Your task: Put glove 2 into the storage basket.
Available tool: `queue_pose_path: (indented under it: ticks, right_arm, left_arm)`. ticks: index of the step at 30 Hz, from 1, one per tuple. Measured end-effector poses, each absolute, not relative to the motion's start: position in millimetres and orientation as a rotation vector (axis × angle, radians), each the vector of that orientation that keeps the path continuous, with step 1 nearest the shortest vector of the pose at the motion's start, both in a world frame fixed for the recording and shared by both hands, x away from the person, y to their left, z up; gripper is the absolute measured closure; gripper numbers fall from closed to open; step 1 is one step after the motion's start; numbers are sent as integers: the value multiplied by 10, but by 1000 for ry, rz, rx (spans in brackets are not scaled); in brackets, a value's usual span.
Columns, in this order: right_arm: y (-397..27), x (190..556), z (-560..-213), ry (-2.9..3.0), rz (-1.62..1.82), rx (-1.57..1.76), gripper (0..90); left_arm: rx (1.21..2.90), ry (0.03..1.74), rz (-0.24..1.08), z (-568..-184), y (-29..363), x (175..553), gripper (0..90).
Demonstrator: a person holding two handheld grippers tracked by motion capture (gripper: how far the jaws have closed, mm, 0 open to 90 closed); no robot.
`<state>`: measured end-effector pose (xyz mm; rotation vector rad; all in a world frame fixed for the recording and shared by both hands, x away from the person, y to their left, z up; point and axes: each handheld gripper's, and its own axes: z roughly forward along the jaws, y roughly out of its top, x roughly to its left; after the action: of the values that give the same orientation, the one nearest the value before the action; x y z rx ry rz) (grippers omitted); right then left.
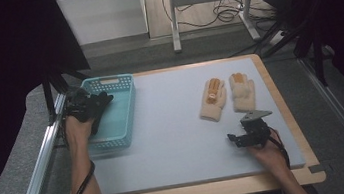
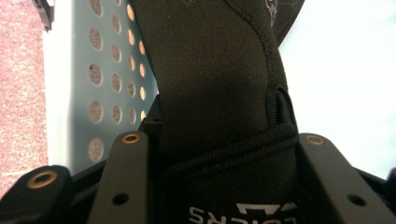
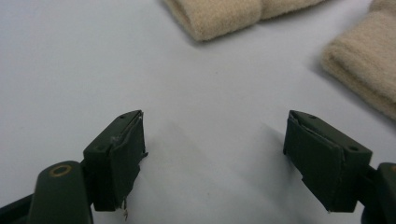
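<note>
Grey mat (image 1: 179, 126) covers the tabletop. Teal perforated basket (image 1: 118, 109) sits at its far-left corner, placed as the drop-off. Cream glove pair (image 1: 225, 95) lies flat near the far-right edge, awaiting pickup. Left gripper (image 1: 94, 106) hangs over the basket, jaws pinching a black glove (image 2: 210, 93). Right gripper (image 1: 238, 138) rests near the cream gloves, jaws spread, empty.

We see a wide bare stretch of the grey mat (image 1: 174, 127) between the teal basket (image 1: 120, 91) at its left edge and the two cream gloves (image 1: 227, 94) at the far right — room enough to pass a gripper. The basket's perforated walls hem in its inside, where a black glove (image 2: 219, 93) already hangs.
</note>
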<state>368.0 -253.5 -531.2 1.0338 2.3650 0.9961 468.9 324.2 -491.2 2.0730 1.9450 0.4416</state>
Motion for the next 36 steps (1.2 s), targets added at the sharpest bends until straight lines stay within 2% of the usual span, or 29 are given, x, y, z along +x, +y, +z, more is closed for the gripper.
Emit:
queue_pose_path:
  ticks: [3,4,5,6,7,10,13,20,29,36]
  right_arm:
    - [-2535,3680,-5312,2365,996,1034,204]
    - [-2535,3680,-5312,2365,996,1034,204]
    - [-2535,3680,-5312,2365,996,1034,203]
    - [-2535,3680,-5312,2365,996,1034,203]
    - [-2535,3680,-5312,2365,996,1034,203]
    - [-2535,3680,-5312,2365,996,1034,204]
    - [-2535,3680,-5312,2365,996,1034,203]
    - [-2535,3680,-5312,2365,995,1034,204]
    - [-2535,3680,-5312,2365,995,1033,203]
    - [-2536,3680,-5312,2365,994,1033,203]
  left_arm:
    - [2085,1949,425,-4931,3234,4714,432]
    - [2091,1948,426,-4930,3231,4718,432]
    - [2099,1929,433,-4909,3230,4717,297]
    - [2099,1929,433,-4909,3230,4717,258]
    - [2097,1918,428,-4887,3233,4713,258]
    - [2094,1871,422,-4800,3234,4684,93]
    - [2074,1825,438,-4686,3227,4635,54]
    - [2028,1681,437,-4514,3136,4519,28]
    - [2016,1497,463,-4485,2827,4426,3]
    - [2015,1322,433,-4420,2564,4339,0]
